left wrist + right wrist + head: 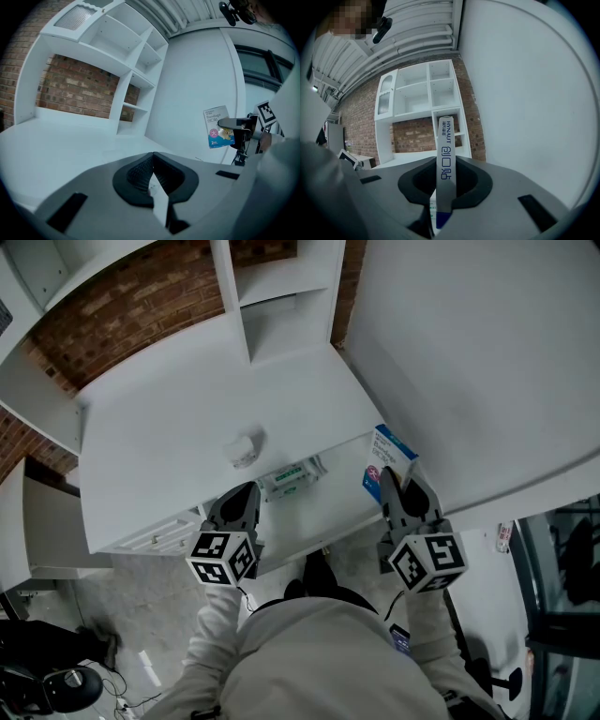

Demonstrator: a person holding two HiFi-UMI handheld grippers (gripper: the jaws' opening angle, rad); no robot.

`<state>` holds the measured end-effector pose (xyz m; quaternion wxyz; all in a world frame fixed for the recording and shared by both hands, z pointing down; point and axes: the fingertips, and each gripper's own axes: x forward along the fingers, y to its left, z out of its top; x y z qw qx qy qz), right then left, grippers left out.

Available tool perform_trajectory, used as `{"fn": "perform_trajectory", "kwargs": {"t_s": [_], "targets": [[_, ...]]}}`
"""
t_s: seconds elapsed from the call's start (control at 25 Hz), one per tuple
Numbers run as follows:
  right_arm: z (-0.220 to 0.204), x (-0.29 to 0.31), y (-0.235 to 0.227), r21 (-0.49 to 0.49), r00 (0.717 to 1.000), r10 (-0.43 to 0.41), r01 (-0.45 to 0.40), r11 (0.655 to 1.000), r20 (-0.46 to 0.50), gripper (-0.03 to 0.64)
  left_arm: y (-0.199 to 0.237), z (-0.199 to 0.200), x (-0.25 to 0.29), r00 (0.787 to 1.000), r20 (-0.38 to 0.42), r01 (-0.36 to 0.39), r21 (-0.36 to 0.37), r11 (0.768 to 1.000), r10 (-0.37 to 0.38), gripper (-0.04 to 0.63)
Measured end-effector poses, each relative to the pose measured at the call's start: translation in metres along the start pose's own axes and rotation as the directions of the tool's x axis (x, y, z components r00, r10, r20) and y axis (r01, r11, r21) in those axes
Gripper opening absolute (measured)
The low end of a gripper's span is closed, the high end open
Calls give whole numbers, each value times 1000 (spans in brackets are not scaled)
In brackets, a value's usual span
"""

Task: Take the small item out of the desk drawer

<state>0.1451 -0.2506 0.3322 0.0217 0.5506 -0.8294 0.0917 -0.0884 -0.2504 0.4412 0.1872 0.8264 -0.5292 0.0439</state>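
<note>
The desk drawer stands pulled out under the white desktop. A small green-and-white packet lies inside it near the back. My left gripper sits at the drawer's left side. In the left gripper view it is closed on a thin white edge, apparently the drawer's side wall. My right gripper is at the drawer's right end, shut on a blue-and-white bandage box held upright. The box shows edge-on between the jaws, and the left gripper view shows the box's face.
A small white round object rests on the desktop near its front edge. White shelf units stand at the back against a brick wall. A large white panel rises to the right. More drawers are at lower left.
</note>
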Motion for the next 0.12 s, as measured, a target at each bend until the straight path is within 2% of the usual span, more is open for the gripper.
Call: {"fn": "perform_trajectory", "kwargs": {"t_s": [0.12], "targets": [[1,1,0,-2,1000,0,0,1000,3,83,1,1,2,1000,1,-1,0,1000,1,18]]}}
